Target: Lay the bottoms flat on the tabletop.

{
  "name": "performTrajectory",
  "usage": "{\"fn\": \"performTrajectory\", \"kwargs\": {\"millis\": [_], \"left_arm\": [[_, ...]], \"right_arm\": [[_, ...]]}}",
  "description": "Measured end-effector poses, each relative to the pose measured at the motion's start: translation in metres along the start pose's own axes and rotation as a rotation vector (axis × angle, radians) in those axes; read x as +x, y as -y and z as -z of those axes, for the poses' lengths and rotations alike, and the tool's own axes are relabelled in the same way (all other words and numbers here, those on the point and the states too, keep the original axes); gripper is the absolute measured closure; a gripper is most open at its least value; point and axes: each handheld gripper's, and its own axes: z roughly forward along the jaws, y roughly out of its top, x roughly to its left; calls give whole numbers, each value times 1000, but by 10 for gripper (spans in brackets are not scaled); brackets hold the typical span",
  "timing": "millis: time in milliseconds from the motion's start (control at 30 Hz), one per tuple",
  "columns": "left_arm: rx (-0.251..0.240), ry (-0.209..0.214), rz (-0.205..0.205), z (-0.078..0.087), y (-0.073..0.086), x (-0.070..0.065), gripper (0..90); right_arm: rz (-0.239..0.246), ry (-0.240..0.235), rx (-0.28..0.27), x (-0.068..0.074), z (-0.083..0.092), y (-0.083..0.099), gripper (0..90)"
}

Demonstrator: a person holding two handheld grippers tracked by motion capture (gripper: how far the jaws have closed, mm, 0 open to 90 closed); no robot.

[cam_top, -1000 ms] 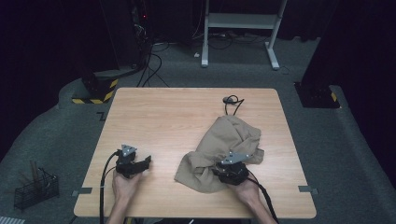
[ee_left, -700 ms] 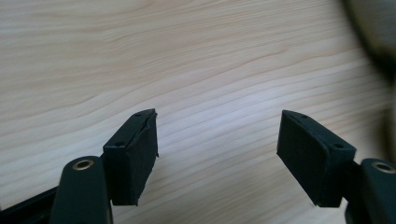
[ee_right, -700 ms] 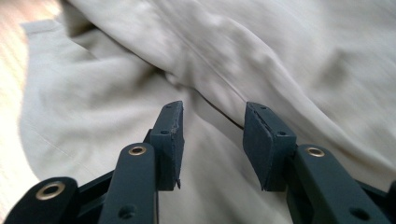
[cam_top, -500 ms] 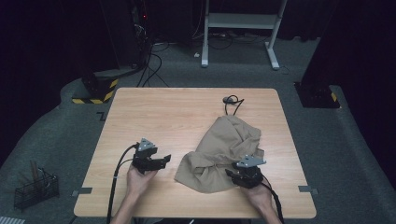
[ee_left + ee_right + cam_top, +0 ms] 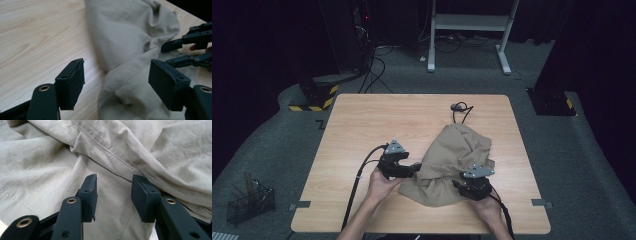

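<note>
A crumpled beige cloth (image 5: 457,155) lies on the right half of the wooden table (image 5: 377,120). My left gripper (image 5: 416,168) is at the cloth's left edge, open wide. In the left gripper view its jaws straddle a seamed fold of the cloth (image 5: 125,50), and its pads (image 5: 73,82) are clear of the fabric. My right gripper (image 5: 460,187) hovers over the cloth's near part. Its jaws have just been opening a little. In the right gripper view it (image 5: 113,195) stands open just above the cloth (image 5: 50,157), with nothing pinched. The right gripper (image 5: 175,50) also appears far off in the left gripper view.
A small black object with a cable (image 5: 458,106) lies on the table behind the cloth. A wire basket (image 5: 249,202) stands on the floor at the left. A white desk frame (image 5: 467,22) and cables stand beyond the table.
My left gripper has travelled right and a little up, from the bare wood to the cloth's left edge. The right gripper has shifted slightly right, toward the near edge.
</note>
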Motion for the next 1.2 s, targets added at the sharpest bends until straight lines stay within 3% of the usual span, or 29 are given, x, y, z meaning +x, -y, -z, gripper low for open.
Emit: {"fn": "performTrajectory", "kwargs": {"millis": [333, 533, 667, 867, 933, 1200], "left_arm": [[56, 79, -101, -30, -13, -27, 368], [129, 71, -161, -51, -14, -39, 469], [150, 67, -198, -57, -16, -42, 575], [191, 82, -213, -64, -17, -42, 813], [183, 86, -203, -62, -17, -40, 874], [123, 48, -168, -49, -22, -32, 897]], "right_arm": [[1, 0, 1, 0, 0, 0, 559], [3, 2, 0, 0, 0, 0, 558], [1, 0, 1, 0, 0, 0, 558], [3, 2, 1, 0, 0, 0, 557], [3, 1, 1, 0, 0, 0, 552], [7, 0, 3, 1, 0, 0, 546]]}}
